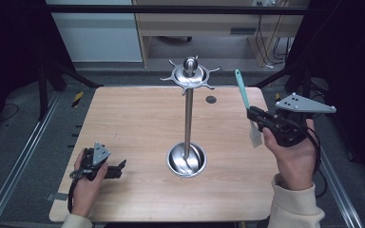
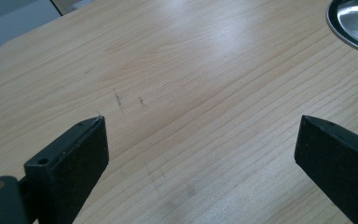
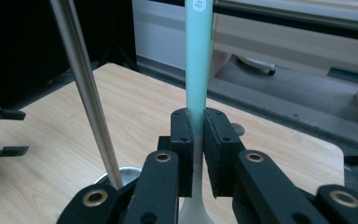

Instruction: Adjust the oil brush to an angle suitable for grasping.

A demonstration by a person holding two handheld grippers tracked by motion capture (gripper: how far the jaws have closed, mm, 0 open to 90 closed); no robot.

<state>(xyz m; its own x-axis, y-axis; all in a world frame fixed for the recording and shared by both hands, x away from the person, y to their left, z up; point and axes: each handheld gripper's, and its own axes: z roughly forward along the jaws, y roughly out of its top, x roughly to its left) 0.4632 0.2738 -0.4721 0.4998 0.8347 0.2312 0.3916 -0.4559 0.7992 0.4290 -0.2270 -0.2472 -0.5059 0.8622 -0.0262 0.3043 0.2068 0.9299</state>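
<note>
Teal-handled white silicone spatula (image 1: 245, 105) stands upright, clamped in the right gripper (image 1: 256, 116) jaws, right of the steel hook stand (image 1: 188, 114); left gripper (image 1: 116, 169) jaws wide.

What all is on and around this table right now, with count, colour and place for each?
table: one, light wood, centre of the high view.
utensil stand: one, shiny metal, upright pole on a round base mid-table, hooked crown on top.
spatula: one, teal handle with pale blade, held upright above the table's right edge.
small round disc: one, dark, on the table's far side.
cabinet: one, wood, beyond the table.
left tongs: one, black, open, low over the near left of the table.
right tongs: one, black, shut on the spatula handle.
hands: two, cream sleeves, entering from the near side.
</note>
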